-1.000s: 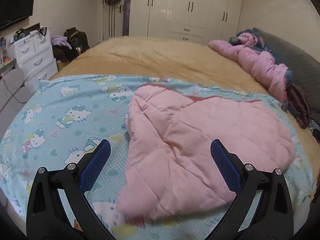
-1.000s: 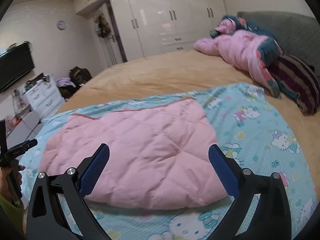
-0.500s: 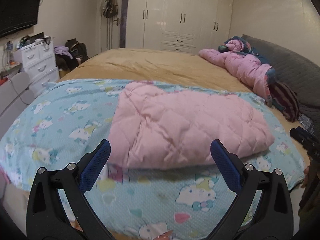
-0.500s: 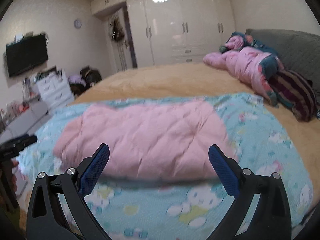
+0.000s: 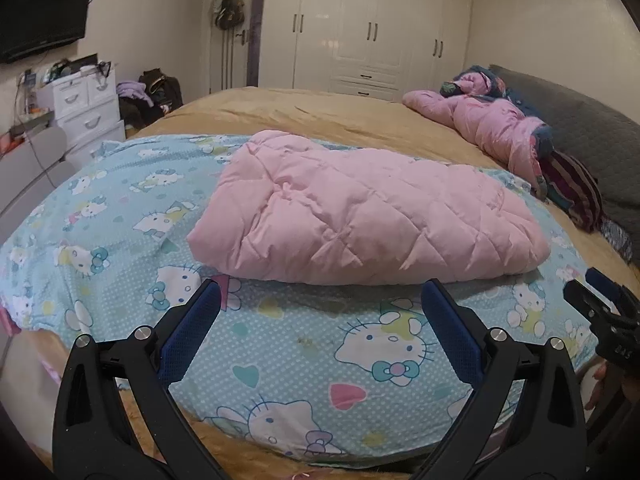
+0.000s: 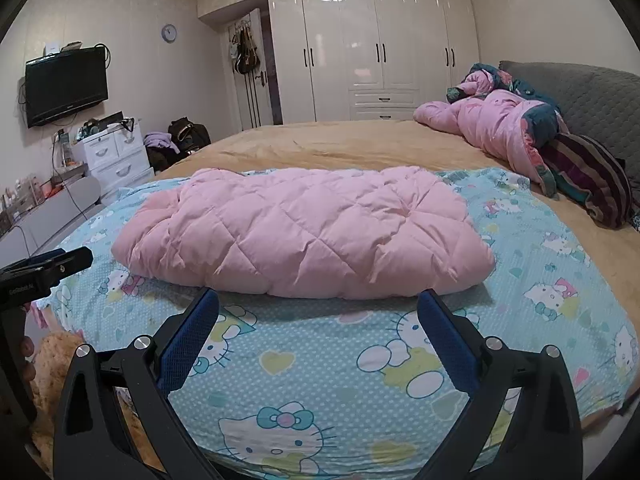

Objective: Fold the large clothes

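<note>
The left gripper point(image 5: 320, 304) and right gripper point(image 6: 318, 312) both hang with jaws spread wide and empty, above the near edge of a light blue cartoon-cat sheet point(image 6: 320, 364). Just beyond their tips, the pink quilted jacket point(image 6: 304, 232) lies folded into a puffy bundle on that sheet, which is spread over a tan bed point(image 6: 352, 140). White wardrobes point(image 6: 360, 48) line the far wall.

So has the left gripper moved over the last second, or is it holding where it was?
Yes. The left gripper has pulled back and lifted away from the pink quilted garment; more cartoon sheet now shows in front of its open fingers.
</note>
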### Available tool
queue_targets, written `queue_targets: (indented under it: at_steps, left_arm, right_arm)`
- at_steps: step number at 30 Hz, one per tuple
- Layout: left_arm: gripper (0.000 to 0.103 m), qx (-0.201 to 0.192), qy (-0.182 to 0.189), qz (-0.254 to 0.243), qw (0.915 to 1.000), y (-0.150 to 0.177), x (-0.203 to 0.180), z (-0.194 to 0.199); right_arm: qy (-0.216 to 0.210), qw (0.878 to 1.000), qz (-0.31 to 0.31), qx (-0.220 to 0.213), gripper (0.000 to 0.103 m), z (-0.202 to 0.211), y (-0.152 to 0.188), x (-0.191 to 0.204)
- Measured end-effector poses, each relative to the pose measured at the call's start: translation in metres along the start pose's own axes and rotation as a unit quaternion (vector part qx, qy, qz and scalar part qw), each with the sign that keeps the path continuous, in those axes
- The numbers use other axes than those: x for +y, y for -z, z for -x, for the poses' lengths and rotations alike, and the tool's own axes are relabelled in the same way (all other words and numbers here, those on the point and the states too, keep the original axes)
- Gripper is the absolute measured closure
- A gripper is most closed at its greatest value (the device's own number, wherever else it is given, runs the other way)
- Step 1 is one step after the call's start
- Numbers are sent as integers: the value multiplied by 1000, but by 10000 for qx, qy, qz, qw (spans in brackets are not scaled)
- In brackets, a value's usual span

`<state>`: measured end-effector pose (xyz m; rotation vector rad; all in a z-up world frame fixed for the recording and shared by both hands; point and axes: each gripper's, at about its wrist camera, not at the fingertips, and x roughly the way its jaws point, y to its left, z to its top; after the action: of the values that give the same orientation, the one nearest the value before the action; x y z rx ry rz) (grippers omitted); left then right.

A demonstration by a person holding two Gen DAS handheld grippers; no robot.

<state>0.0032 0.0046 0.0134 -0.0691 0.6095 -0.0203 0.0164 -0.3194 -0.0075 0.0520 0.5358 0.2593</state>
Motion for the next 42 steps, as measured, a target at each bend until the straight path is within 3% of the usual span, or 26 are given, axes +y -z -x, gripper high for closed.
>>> queue_targets:
  at_steps: [14,42]
  left_arm:
    - [9,123,2,31,9999,5,1,-6]
    - [9,148,-69,59,9998,6,6,-2]
  right_arm:
    - [-159,9993,71,325,4,-17,5,11]
    - [-187,9993,78,326,4,-14,5,17]
